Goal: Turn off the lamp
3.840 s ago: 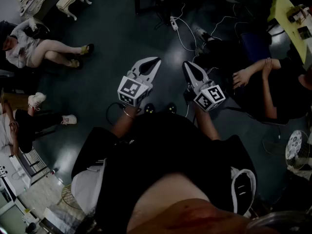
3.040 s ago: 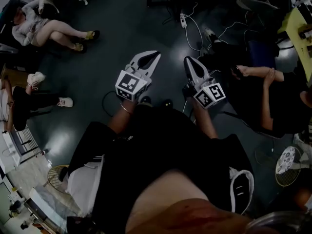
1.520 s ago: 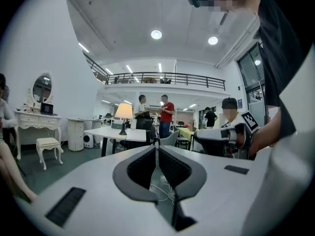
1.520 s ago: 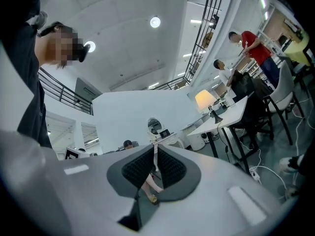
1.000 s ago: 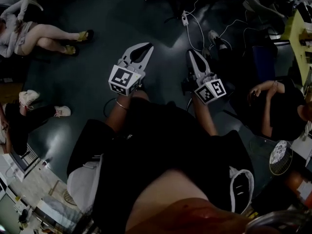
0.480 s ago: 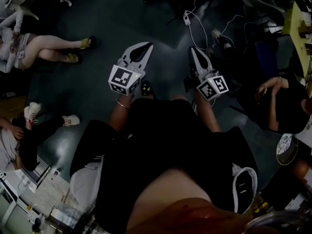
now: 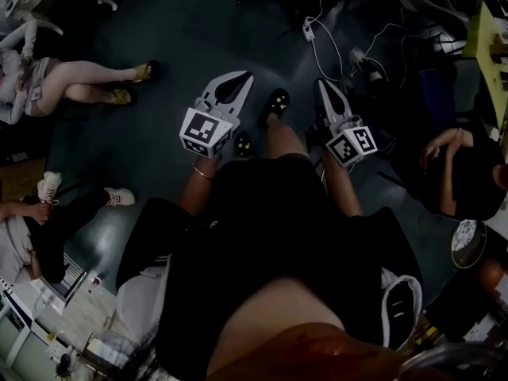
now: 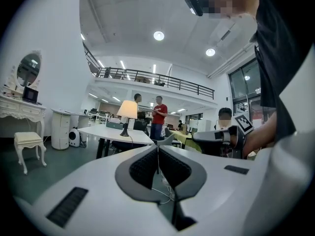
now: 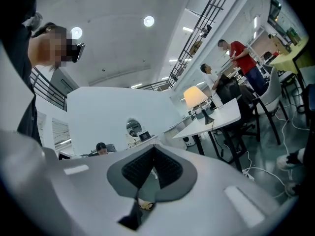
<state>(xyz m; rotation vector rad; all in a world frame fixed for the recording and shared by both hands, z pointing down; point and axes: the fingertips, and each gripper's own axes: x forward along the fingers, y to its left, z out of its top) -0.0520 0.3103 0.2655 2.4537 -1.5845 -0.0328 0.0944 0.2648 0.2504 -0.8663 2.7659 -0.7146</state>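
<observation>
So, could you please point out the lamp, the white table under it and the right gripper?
lamp (image 8: 128, 109): left gripper view, on its shade.
white table (image 8: 103, 132): left gripper view, on the bare tabletop left of the lamp's base.
right gripper (image 7: 323, 86): head view, at its closed fingertips.

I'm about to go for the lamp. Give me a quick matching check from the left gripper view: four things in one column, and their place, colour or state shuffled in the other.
1. lamp
2. stool
3. shirt of the person standing right of the lamp
4. left gripper

A. red
B. jaws together, nothing between them
C. lit, on the white table
D. on the floor by the dressing table

Pairs: 1-C, 2-D, 3-A, 4-B
</observation>
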